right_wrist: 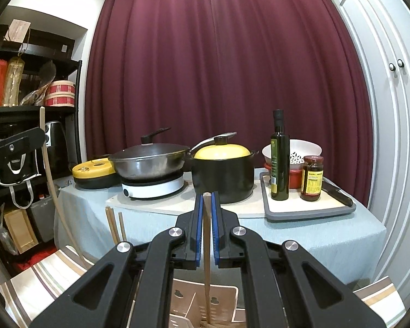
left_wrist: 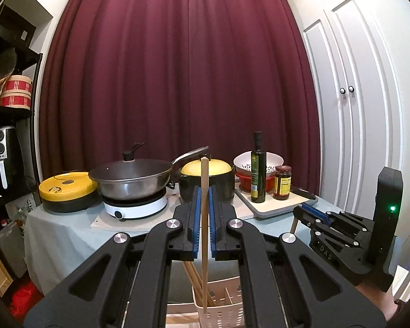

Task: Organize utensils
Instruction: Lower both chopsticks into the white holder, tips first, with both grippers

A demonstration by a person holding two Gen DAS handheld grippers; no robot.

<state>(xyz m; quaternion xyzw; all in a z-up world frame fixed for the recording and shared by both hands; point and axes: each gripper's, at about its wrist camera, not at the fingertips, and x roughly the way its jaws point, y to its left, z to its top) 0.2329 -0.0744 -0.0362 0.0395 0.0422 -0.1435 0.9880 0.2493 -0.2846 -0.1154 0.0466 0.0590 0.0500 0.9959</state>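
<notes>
- Chopsticks are what we hold: one in each gripper, both upright over the holder below.
- Our left gripper [left_wrist: 204, 205] has its blue-padded jaws pressed in on a chopstick [left_wrist: 204, 180]; the stick's top stands well above the jaws, and its lower end reaches down to the cream slotted holder [left_wrist: 221, 304] directly beneath them.
- Several more chopsticks [left_wrist: 192, 276] already lean in that holder, just left of the held one.
- Our right gripper [right_wrist: 207, 205] likewise has its jaws pinching a chopstick [right_wrist: 206, 246]; here the top barely clears the jaw tips, and the shaft runs down into the holder [right_wrist: 183, 298] under the jaws.
- From the left wrist view, the right gripper [left_wrist: 300, 213] sits to the right of our left jaws, with a short end of its stick showing below it.
- From the right wrist view, the left gripper [right_wrist: 27, 142] is far to the left, its stick [right_wrist: 50, 175] appearing bent by the lens.
- Ahead of both jaws, the bench [right_wrist: 328, 235] with a pale cloth carries a wok [right_wrist: 150, 161] on a white hob [right_wrist: 153, 187], a black pot with a yellow lid [right_wrist: 222, 175], and a yellow-topped appliance [right_wrist: 95, 173] to the left.
- Ahead and to the right, a tray [right_wrist: 309, 207] holds an oil bottle [right_wrist: 279, 158], a sauce jar [right_wrist: 311, 177] and a knife [right_wrist: 337, 192].
</notes>
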